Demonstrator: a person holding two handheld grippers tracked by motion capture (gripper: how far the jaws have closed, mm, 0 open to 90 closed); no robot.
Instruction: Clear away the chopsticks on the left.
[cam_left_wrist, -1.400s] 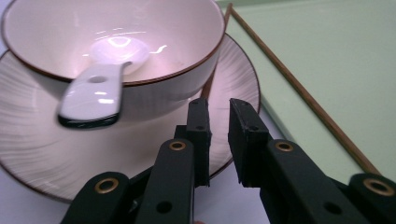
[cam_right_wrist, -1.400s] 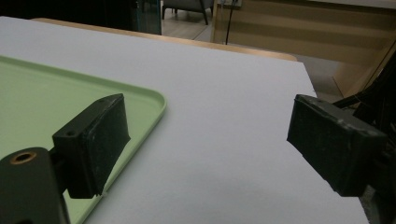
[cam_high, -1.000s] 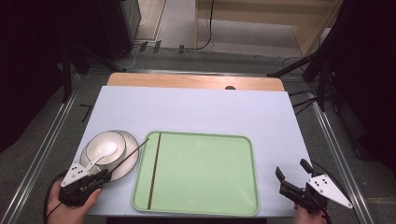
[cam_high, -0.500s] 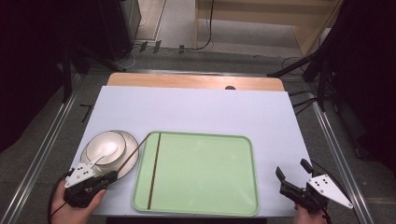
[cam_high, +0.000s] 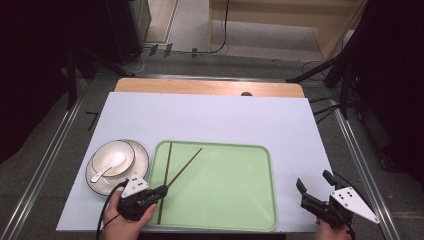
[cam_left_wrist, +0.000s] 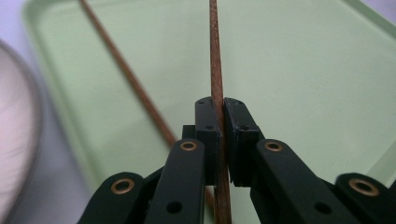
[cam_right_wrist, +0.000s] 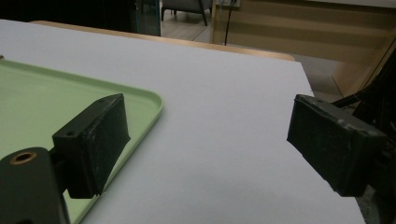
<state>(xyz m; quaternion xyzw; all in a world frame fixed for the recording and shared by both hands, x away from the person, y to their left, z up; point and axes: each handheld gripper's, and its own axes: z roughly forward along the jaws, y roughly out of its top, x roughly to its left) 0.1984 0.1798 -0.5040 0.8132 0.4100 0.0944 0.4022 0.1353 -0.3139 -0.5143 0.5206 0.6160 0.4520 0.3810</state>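
Over the green tray (cam_high: 225, 190), the left tool (cam_high: 161, 190) clenches one chopstick (cam_left_wrist: 215, 60); the right tool (cam_high: 314, 188) gapes.

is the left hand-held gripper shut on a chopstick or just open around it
Shut on it. In the left gripper view both pads of the left hand-held gripper press against the chopstick, which angles across the green tray.

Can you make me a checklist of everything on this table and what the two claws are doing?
Surface: white table, bare at the back.
Job's things: two chopsticks on the green tray; held chopstick, other chopstick.
Clutter: spoon in bowl on plate.
Grippers: left claw shut on held chopstick; right claw open, holding nothing.
Cables: black cable by left hand.
Surroundings: dark stands, wooden furniture.
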